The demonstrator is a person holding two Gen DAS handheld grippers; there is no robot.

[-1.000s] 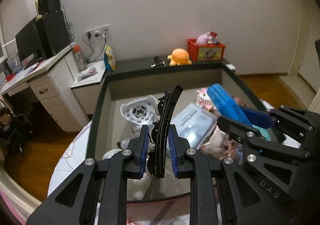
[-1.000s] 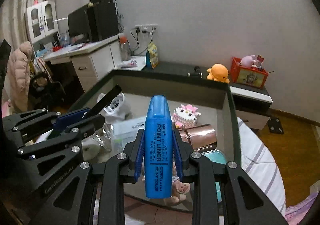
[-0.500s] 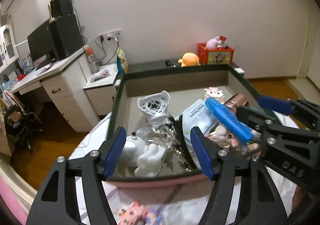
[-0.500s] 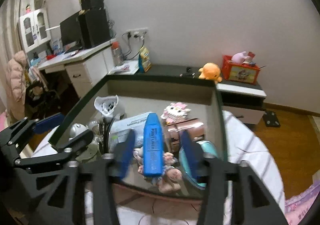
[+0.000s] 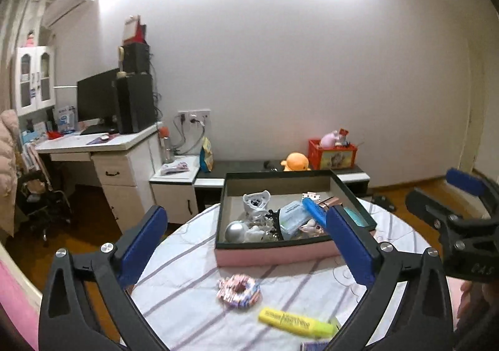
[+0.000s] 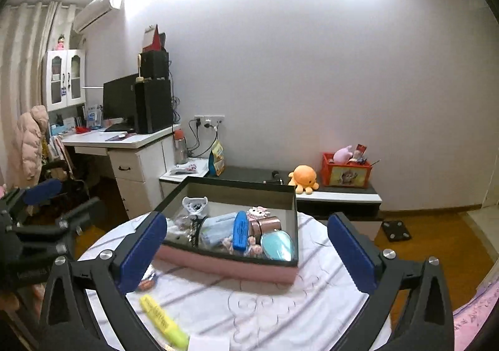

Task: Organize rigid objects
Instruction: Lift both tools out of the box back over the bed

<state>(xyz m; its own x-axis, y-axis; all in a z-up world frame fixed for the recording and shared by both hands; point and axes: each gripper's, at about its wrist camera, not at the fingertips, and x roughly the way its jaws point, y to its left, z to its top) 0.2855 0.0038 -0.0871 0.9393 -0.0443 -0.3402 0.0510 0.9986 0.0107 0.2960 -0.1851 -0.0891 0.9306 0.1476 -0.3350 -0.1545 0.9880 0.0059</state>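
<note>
**Operator:** Both sets of fingers have just swung wide and there is nothing between them. My left gripper [image 5: 246, 245] and right gripper [image 6: 249, 252] hang clear of the box [image 5: 274, 252]. The blue highlighter [image 6: 240, 233] lies inside it, on top of the pile.

**Spotter:** What worries you?

**Operator:** That highlighter rests on loose clutter, so I judge it could roll if I bump the box. Next is probably the yellow highlighter [image 5: 296, 323], lying near the front edge of the surface [image 5: 187, 282], just beside the beaded ring [image 5: 238, 287]. A careless sweep could nudge it off, or my fingers could catch the ring too.

**Spotter:** And the two grippers?

**Operator:** They are near each other; they could clash reaching together.
</note>
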